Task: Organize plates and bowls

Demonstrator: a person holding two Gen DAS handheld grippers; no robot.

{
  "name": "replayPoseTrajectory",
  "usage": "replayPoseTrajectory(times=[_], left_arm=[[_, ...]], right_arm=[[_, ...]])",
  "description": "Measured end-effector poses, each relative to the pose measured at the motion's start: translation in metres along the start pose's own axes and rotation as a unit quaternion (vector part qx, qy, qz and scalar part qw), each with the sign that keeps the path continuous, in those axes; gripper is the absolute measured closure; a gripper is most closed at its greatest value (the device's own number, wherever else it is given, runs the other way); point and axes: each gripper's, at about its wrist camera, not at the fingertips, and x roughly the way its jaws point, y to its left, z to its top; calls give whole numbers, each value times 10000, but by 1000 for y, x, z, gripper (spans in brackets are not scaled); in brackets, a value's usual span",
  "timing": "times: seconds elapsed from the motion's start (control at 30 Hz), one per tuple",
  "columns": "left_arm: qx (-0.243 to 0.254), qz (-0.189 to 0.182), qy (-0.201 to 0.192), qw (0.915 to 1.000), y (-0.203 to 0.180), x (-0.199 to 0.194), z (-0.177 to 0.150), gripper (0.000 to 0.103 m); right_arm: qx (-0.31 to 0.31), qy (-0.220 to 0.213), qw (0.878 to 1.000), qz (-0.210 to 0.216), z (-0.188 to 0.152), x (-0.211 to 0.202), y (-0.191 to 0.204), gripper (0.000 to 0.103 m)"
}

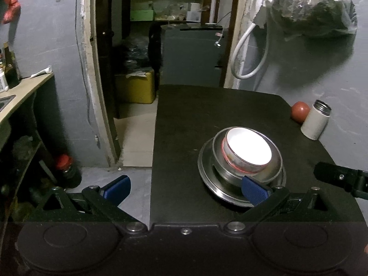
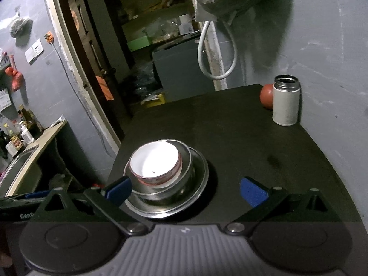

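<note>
Left wrist view: left hand-held gripper (image 1: 185,189), fingers spread wide, holding nothing; its left blue pad hangs past the desk edge, its right pad sits in front of the steel plate's near rim.
Left wrist view, left margin: wooden counter (image 1: 21,92) with bottles, red-capped bottle (image 1: 65,169) below; the bottle shows here only.
Stack: steel plate (image 1: 208,180) at the bottom, steel bowl (image 1: 274,170) on it, white bowl (image 1: 247,149) with a red band nested inside, all on the black desk (image 1: 207,115).
Left wrist view, far right: the tip of the other tool (image 1: 342,179).
Right wrist view, left margin: sink (image 2: 21,163) set in the counter, shown here only.
Right wrist view, centre: right hand-held gripper (image 2: 186,189), fingers spread wide, holding nothing; the stack lies near its left pad.
Right wrist view, white bowl: a small dark speck inside.
Desk, far right corner: white flask (image 2: 285,101) upright, lidless, a red round object (image 2: 265,96) just beside it.
</note>
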Motion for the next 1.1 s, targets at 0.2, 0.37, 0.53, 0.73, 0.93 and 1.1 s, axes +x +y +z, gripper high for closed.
replayPoseTrajectory(times=[0.2,0.37,0.53,0.73,0.93,1.1], left_arm=[[138,-227,-28,9996,7,-10,-8,1],[225,-357,-91,9991,13,-21,-17,1],[305,-413,-173,9985,20,-32,-26,1],[365,-506,-190,9979,30,-41,-32,1],[444,-591,-229,9970,40,-49,-36,1],[463,-654,-250,9965,49,-55,-39,1]], right_arm=[[72,-77,9997,-209,-12,-17,10,0],[145,-169,9991,-349,-23,-30,20,0],[195,-216,9986,-447,-34,-41,28,0],[240,-244,9979,-559,-43,-50,40,0],[274,-288,9971,-650,-53,-57,52,0],[300,-320,9965,-710,-60,-64,58,0]])
